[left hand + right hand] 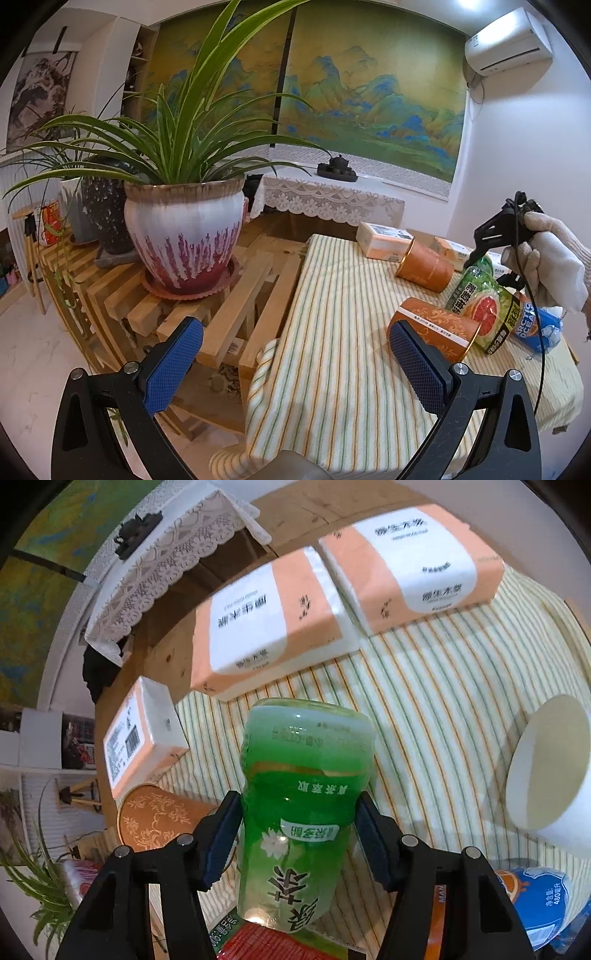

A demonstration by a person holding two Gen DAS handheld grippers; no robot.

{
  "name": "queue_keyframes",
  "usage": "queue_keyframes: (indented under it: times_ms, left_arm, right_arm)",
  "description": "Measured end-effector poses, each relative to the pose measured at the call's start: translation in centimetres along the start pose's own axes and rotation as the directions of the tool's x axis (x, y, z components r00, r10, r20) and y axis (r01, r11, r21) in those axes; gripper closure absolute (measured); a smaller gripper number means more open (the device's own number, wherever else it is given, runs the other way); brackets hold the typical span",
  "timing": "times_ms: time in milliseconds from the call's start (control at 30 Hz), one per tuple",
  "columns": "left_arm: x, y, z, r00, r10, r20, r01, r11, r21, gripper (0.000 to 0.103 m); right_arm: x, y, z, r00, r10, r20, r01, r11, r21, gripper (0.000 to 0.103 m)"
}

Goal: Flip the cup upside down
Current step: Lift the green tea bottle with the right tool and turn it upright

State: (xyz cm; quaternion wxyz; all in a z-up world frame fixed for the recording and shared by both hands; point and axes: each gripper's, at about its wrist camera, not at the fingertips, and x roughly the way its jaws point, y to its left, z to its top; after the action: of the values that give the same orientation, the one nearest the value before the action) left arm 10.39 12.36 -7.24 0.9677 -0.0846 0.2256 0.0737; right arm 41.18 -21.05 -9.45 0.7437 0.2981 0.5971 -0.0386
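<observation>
Two orange patterned cups lie on their sides on the striped cloth: a near one (436,332) and a far one (424,264), one of which also shows in the right wrist view (155,818). My left gripper (295,365) is open and empty, its right pad (415,369) just in front of the near cup. My right gripper (295,834), held by a gloved hand (546,258), is shut on a green tea bottle (303,805) and holds it above the cloth. A white paper cup (550,771) lies on its side at the right.
Tissue packs (258,624) (413,561) (140,734) lie at the table's far side. A grapefruit-label bottle (484,310) and a blue bottle (539,328) lie beside the near cup. Potted plants (184,240) stand on a slatted wooden rack at the left. The table edge drops off at the left.
</observation>
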Motion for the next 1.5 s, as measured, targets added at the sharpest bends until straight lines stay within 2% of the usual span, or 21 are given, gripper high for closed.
queue_keyframes:
  times_ms: [100,200,333,567,700,900,967,1167,1367,1500]
  left_arm:
    - [-0.2,-0.4,0.0,1.000,-0.007,0.000,0.007,1.000,0.003,0.001]
    - [-0.5,-0.9,-0.2,1.000,-0.018,0.001,0.018,1.000,0.017,0.001]
    - [-1.5,-1.7,-0.2,1.000,-0.023,0.011,0.023,0.999,0.028,0.001]
    - [-3.5,-2.4,0.3,0.999,-0.017,0.037,0.016,0.999,0.038,0.001]
    - [-4.8,-3.3,0.4,0.998,-0.029,0.051,0.027,0.998,0.050,0.001]
    - [-6.4,-5.2,0.1,0.997,-0.060,0.055,0.056,0.995,0.078,0.001]
    - [-6.9,-5.7,0.0,0.996,-0.071,0.055,0.066,0.994,0.090,0.001]
    - [-8.0,-6.3,-0.2,0.995,-0.089,0.041,0.084,0.991,0.099,0.001]
    - [-8.5,-7.3,-0.6,0.994,-0.108,0.010,0.106,0.986,0.132,0.001]
    - [-8.6,-8.4,-0.7,0.990,-0.138,-0.019,0.139,0.976,0.167,0.001]
  right_arm:
    - [-1.2,0.1,0.0,0.999,0.015,0.046,-0.014,1.000,-0.020,0.046]
    - [-2.8,0.5,-0.3,0.993,-0.002,0.122,0.011,0.998,-0.067,0.046]
    - [-5.1,0.4,-0.7,0.975,-0.001,0.222,0.022,0.995,-0.094,0.046]
    - [-9.6,0.0,-1.7,0.949,0.046,0.312,0.002,0.988,-0.152,0.046]
    - [-13.1,-0.3,-4.3,0.923,0.084,0.376,0.004,0.974,-0.227,0.046]
    - [-16.2,-2.3,-9.7,0.905,0.144,0.400,-0.008,0.947,-0.321,0.046]
    - [-16.7,-3.0,-11.0,0.906,0.157,0.394,-0.014,0.940,-0.342,0.046]
    - [-16.1,-5.2,-15.7,0.936,0.193,0.293,-0.067,0.918,-0.391,0.046]
    - [-12.0,-7.1,-19.2,0.961,0.223,0.165,-0.154,0.924,-0.350,0.046]
    - [-8.8,-7.6,-19.8,0.971,0.211,0.109,-0.169,0.937,-0.306,0.046]
